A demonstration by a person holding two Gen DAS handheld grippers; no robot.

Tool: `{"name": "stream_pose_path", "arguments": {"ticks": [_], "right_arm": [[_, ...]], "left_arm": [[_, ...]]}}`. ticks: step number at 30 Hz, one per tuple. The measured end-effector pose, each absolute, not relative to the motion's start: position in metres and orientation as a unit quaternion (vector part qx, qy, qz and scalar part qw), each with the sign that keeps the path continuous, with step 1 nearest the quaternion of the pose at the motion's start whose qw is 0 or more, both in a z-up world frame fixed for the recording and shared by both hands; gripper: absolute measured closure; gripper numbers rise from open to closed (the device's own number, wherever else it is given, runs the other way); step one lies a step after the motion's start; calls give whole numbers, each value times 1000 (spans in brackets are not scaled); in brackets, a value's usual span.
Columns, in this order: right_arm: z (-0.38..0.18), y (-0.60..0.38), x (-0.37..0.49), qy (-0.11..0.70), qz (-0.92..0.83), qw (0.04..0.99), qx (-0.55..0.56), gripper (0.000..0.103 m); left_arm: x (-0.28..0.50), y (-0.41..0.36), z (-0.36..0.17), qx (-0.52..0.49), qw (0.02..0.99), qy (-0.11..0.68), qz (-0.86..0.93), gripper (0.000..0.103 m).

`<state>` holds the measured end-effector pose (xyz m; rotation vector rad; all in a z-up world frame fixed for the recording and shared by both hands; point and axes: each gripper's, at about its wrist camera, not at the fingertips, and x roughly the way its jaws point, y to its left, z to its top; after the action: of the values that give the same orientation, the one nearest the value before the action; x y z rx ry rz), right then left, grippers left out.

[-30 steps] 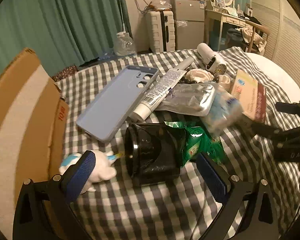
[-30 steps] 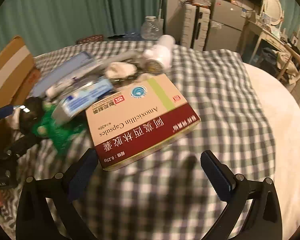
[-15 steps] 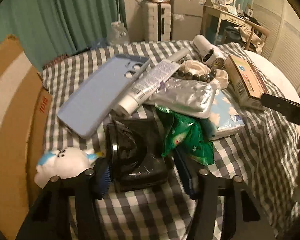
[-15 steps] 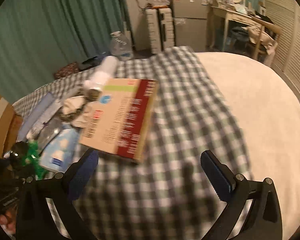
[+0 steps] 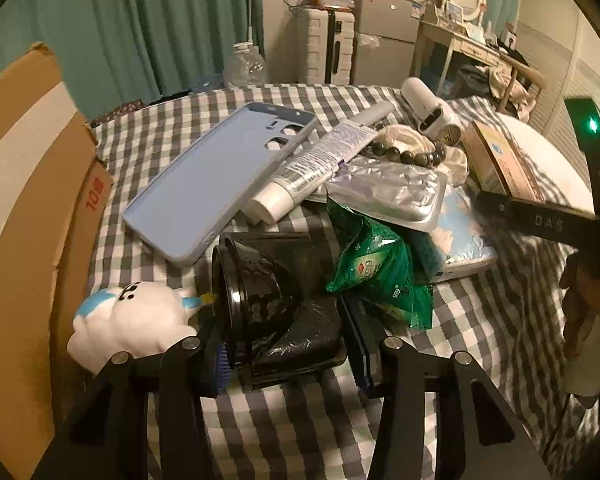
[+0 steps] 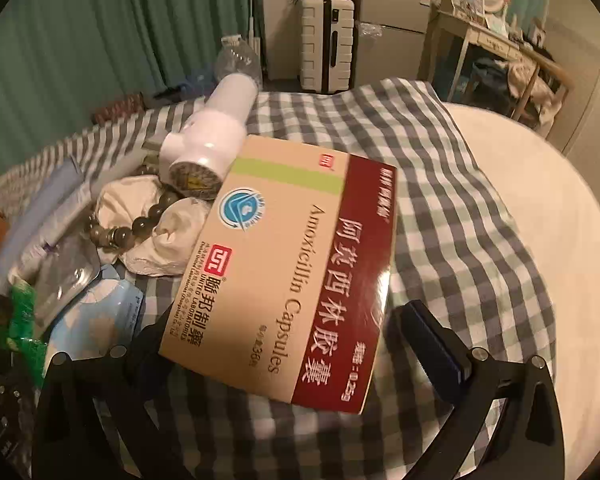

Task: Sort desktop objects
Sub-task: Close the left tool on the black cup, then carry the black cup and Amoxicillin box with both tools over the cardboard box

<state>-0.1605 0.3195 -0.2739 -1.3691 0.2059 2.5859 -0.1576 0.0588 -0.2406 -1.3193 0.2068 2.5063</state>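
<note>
The left gripper (image 5: 286,354) is closing on a black jar (image 5: 268,304) that lies on its side near the front edge of the checked cloth (image 5: 300,432); its blue pads sit against the jar's two sides. The jar's open mouth faces left and shows crumpled black film inside. A white plush toy (image 5: 132,320) lies just left of the jar, beside a cardboard box (image 5: 24,184) at the cloth's left edge; what the box holds cannot be seen. A green packet (image 5: 376,272) leans on the jar's right side.

The right gripper (image 6: 296,336) stands wide around the near end of an amoxicillin capsule box (image 6: 296,264), which lies flat and closed toward the cloth's right side. The right pad is clear of the box; the left one is hidden under it.
</note>
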Motion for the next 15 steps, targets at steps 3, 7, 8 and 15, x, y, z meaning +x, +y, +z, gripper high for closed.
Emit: {"name": "stream_pose_path", "arguments": {"ticks": [3, 7, 8, 15], "right_arm": [[-272, 324, -153, 71, 879, 109, -458, 20], [-266, 328, -147, 79, 881, 105, -455, 29], [-265, 329, -145, 83, 881, 103, -455, 29], [-245, 330, -125, 98, 887, 98, -440, 29]], "left_arm": [[-157, 59, -235, -456, 153, 77, 873, 55], [-152, 62, -224, -440, 155, 83, 881, 55], [-151, 62, -221, -438, 156, 80, 882, 55], [-135, 59, -207, -425, 155, 73, 889, 56]]}}
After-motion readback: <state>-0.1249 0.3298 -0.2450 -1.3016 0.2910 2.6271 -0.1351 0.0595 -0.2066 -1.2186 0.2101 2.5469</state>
